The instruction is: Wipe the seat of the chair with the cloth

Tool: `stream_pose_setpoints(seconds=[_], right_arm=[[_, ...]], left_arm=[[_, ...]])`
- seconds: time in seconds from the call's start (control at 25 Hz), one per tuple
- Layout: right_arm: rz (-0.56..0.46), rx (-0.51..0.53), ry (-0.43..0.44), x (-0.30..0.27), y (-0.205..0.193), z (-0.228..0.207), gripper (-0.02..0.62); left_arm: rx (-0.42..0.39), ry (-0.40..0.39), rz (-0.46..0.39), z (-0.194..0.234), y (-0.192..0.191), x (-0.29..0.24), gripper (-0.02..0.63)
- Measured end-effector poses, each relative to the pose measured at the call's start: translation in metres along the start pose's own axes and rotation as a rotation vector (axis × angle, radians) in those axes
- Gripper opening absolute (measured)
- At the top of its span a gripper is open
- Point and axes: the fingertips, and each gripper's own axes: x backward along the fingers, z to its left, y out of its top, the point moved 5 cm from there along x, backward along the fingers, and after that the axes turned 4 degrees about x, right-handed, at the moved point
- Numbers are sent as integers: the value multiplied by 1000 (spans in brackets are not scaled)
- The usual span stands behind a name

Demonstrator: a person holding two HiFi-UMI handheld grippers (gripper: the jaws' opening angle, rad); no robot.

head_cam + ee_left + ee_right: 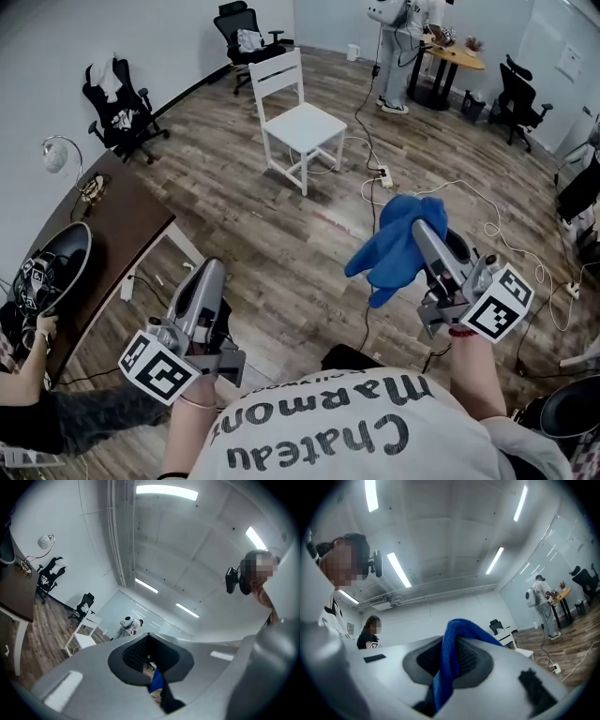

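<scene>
A white wooden chair (298, 124) stands on the wood floor some way ahead of me, its seat bare; it also shows small in the left gripper view as the white chair (83, 631). A blue cloth (398, 246) hangs bunched from my right gripper (424, 228), whose jaws are shut on it; the cloth (449, 660) runs up between the pads in the right gripper view. My left gripper (212, 272) is held low at the left, pointing forward, jaws shut with nothing in them.
A dark desk (112, 234) with a lamp stands at the left. Black office chairs (122, 105) line the far wall. White cables and a power strip (382, 175) lie on the floor right of the chair. A person (401, 47) stands by a round table at the back.
</scene>
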Motion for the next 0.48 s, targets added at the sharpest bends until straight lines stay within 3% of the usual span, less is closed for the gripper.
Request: stream_pose_setpoints(seconds=[0.2, 0.48], right_arm=[[-16, -22, -22, -11, -2, -20, 43], [-11, -43, -25, -47, -12, -80, 43]], left_arm=[[-103, 45, 110, 16, -11, -21, 8], [-184, 27, 105, 44, -8, -82, 8]])
